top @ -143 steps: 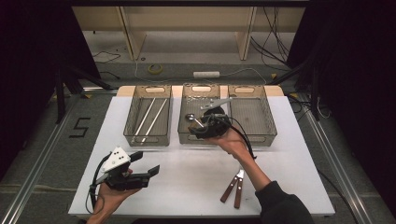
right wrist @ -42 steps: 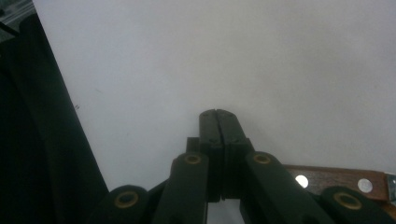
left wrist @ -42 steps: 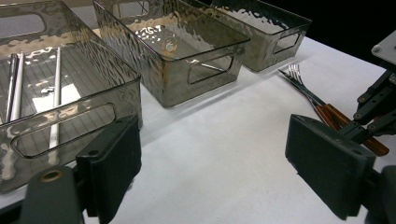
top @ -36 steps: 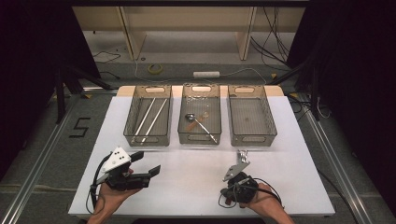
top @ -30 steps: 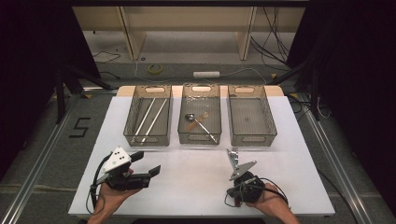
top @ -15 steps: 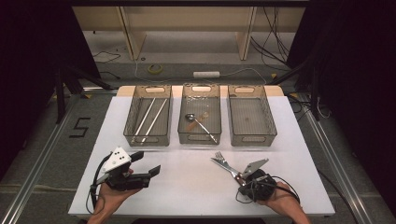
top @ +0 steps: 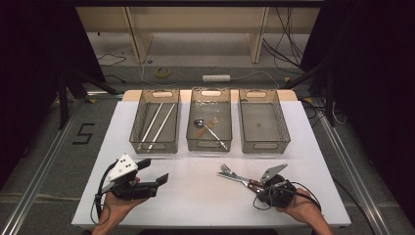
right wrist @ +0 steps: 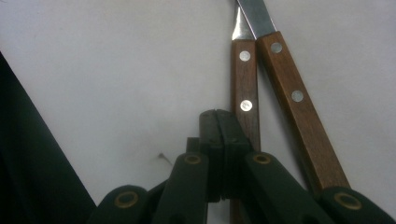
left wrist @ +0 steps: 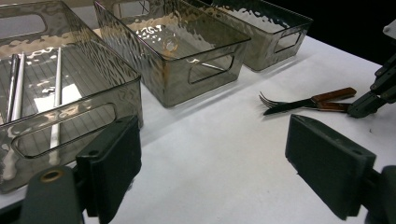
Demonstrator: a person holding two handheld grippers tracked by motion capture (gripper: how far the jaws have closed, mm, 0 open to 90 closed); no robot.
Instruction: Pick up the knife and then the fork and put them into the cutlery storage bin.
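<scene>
Right hand-held gripper (right wrist: 219, 116), jaws pressed together with nothing between them, sits at the wooden handles of the fork (top: 234, 175) and knife (right wrist: 292, 88) lying side by side on the white tabletop (top: 195, 186), while the left hand-held gripper (left wrist: 210, 154) gapes empty.

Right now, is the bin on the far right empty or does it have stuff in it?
Empty. The right bin shows only its bare ribbed floor, while the middle bin has a spoon and the left bin has chopsticks.

Our right gripper (top: 255, 188), jaws shut, swept the fork (top: 234, 176) and knife (top: 243, 180) round; tips now point ten o'clock.
</scene>
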